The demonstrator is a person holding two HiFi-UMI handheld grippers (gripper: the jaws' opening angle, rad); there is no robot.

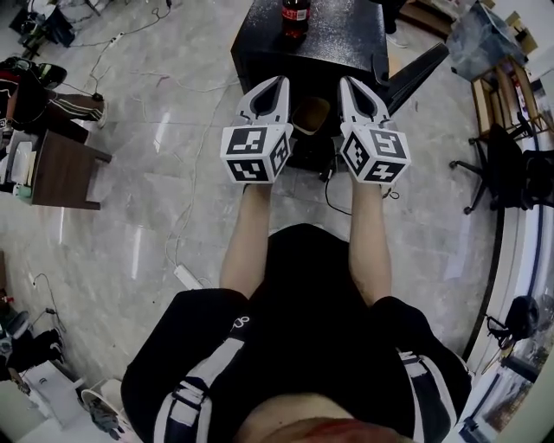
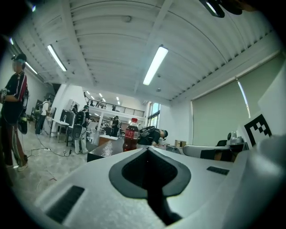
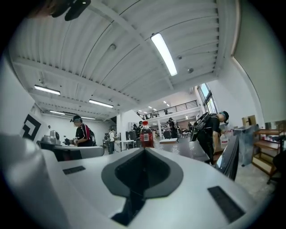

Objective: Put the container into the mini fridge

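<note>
You hold both tools side by side in front of you, level with each other and pointing forward. The left tool (image 1: pixel 278 80) has its jaws pressed together to the tip, with nothing between them. The right tool (image 1: pixel 347 81) is the same: jaws fully together and empty.

The container (image 1: pixel 312 114), a tan open-topped tub, sits low between the two tools, just past their tips and touching neither. It stands against the front of the mini fridge (image 1: pixel 346 39); you cannot tell from here whether it rests on the floor (image 1: pixel 173 156) or already inside the fridge's opening.

The mini fridge is a black box straight ahead of both tools. Its door (image 1: pixel 417 73) is swung open, ahead and to the right of the right tool. A cola bottle (image 1: pixel 295 16) with a red cap and label stands upright on the fridge top, beyond the tips. In the left gripper view it shows just left of the closed jaws' tip; in the right gripper view it sits right above the tip.

Far to the left of the left tool stands a small brown table (image 1: pixel 65 169). Well to the right of the right tool is a black office chair (image 1: pixel 511 169).
</note>
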